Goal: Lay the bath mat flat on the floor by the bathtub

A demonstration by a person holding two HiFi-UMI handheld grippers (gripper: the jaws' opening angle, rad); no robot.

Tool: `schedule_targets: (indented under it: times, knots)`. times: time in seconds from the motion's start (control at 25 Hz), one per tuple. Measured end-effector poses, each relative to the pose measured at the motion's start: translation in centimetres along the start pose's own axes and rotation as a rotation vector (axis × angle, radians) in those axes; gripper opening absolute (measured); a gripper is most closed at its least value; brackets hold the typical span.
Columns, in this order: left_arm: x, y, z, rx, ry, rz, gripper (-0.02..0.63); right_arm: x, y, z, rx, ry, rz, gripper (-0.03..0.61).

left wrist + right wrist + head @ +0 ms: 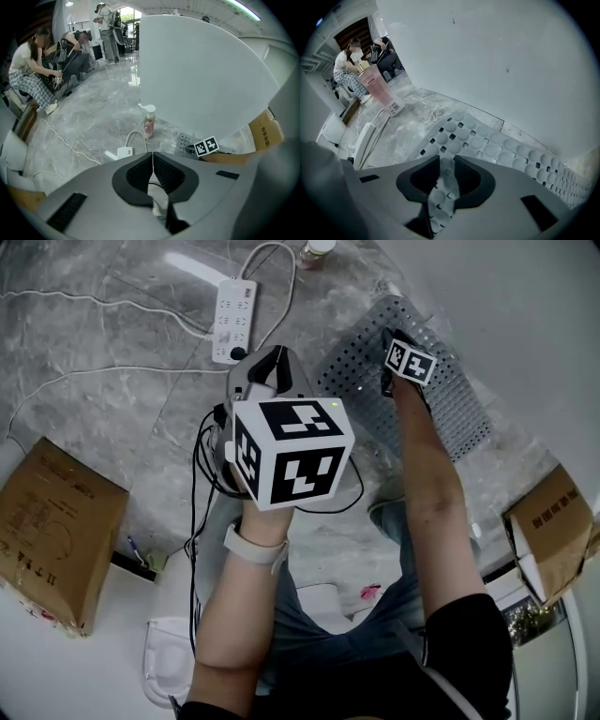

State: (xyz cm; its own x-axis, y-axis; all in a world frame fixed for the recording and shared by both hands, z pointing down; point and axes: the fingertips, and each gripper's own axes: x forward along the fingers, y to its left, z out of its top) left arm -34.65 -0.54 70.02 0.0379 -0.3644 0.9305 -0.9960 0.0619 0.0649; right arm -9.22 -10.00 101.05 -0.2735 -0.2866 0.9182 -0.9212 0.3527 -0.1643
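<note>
The grey perforated bath mat (361,367) lies on the marble floor against the white bathtub wall (525,315). My right gripper (388,341) is low over the mat's near end. In the right gripper view its jaws (446,164) stand apart, with the bumpy mat (487,140) showing in the gap below them and no pad pressing on it. The mat's left edge looks slightly raised there. My left gripper (274,360) hangs above the bare floor left of the mat, and its jaws (152,159) are shut on nothing.
A white power strip (234,320) with cables lies on the floor beyond my left gripper. A pink pump bottle (317,249) stands by the tub. Cardboard boxes sit at the left (56,531) and right (553,531). People sit far back (33,70).
</note>
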Motion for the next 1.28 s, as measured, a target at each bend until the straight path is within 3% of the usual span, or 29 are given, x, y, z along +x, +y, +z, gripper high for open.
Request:
schedule_targets:
  times: [0.08, 0.28, 0.44, 0.56, 0.92, 1.04, 1.28]
  knots:
    - [0.4, -0.9, -0.3, 0.009, 0.011, -0.014, 0.025, -1.2, -0.1, 0.3, -0.030, -0.002, 0.007, 0.063]
    - [0.6, -3.5, -0.9, 0.077, 0.016, -0.041, 0.024, -5.9, 1.0, 0.8, -0.108, -0.059, 0.067, 0.028]
    - [0.3, -6.9, -0.9, 0.099, -0.025, -0.111, 0.023, -11.0, 0.5, -0.5, -0.087, -0.067, 0.088, 0.026]
    - [-0.3, -10.1, -0.2, 0.160, -0.074, -0.171, 0.021, -15.3, 0.0, -1.1, -0.031, -0.090, 0.103, 0.026]
    - [-2.7, -18.7, -1.8, 0.250, -0.131, -0.241, 0.018, -28.2, -1.0, -2.9, 0.018, -0.159, 0.177, 0.025]
    - [-4.2, -21.0, -1.7, 0.235, -0.161, -0.271, 0.018, -32.4, -2.3, -2.6, 0.039, -0.185, 0.177, 0.025]
    - [-9.5, -27.0, -2.7, 0.340, -0.166, -0.350, 0.018, -42.7, -4.5, -1.6, 0.024, -0.247, 0.203, 0.025]
